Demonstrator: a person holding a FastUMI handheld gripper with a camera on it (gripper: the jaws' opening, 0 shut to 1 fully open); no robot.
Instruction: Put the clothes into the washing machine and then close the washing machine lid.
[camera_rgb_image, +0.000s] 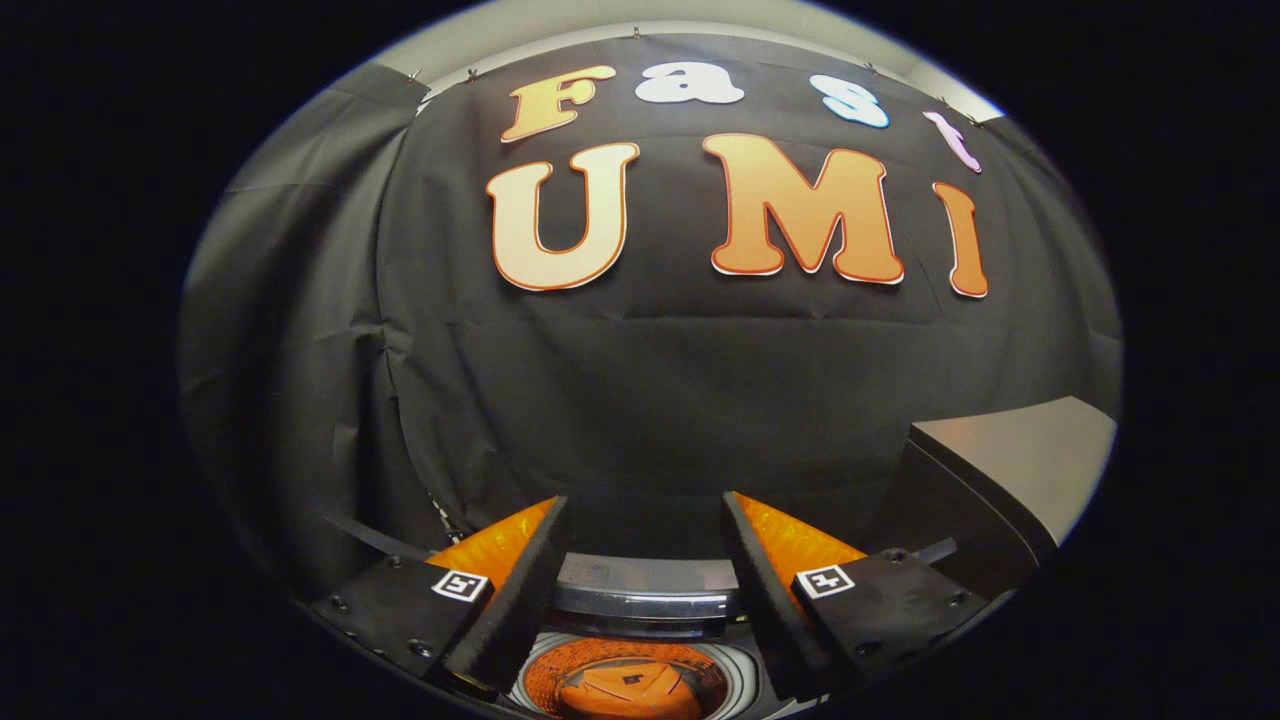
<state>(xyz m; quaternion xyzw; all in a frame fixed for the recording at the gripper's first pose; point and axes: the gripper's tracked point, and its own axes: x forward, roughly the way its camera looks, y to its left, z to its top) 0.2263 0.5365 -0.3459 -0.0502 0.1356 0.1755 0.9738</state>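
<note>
My gripper (645, 505) is held open in the air, with nothing between its two fingers. Below and between the fingers lies the washing machine's round drum opening (625, 680). An orange garment (625, 692) rests inside the drum. The machine's control panel (645, 585) runs behind the drum, between the fingers. Off to the right of the right finger, the raised lid (1010, 480) stands tilted up, dark on its edge and pale on its face.
The booth's black cloth wall (650, 380) hangs straight ahead and wraps round on the left. A thin dark strip (375, 538) pokes out beside the left finger.
</note>
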